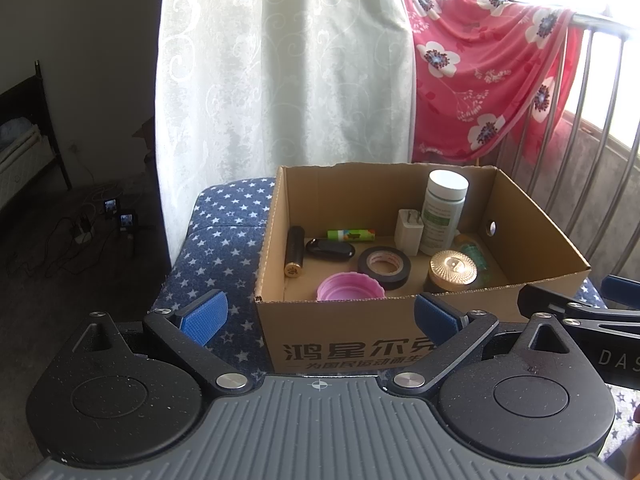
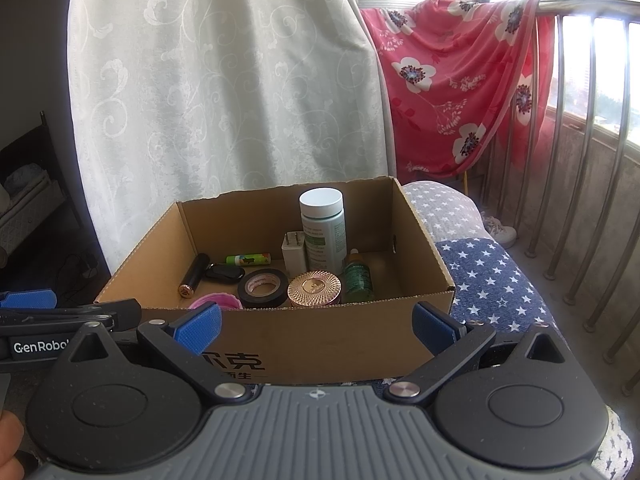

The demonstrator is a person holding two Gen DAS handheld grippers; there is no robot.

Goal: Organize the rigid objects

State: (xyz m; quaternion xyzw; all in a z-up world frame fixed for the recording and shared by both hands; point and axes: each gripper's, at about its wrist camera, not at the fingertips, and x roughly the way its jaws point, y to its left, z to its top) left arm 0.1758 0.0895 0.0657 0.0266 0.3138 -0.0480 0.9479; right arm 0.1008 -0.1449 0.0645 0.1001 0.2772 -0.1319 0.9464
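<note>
Curtain (image 2: 224, 92) behind cardboard box (image 2: 320, 340) (both grippers empty).

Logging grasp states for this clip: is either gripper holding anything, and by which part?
Nothing is held. The left gripper and right gripper are both open, in front of the cardboard box.

Left gripper (image 1: 319, 315), right gripper (image 2: 316, 322): jaws spread, empty.

Left gripper (image 1: 320, 312): black arms; blue ribbed pads; silver screws; grey ridged base
Right gripper (image 2: 316, 326): same build; "GenRobot" lettering on the neighbouring one's side
</note>
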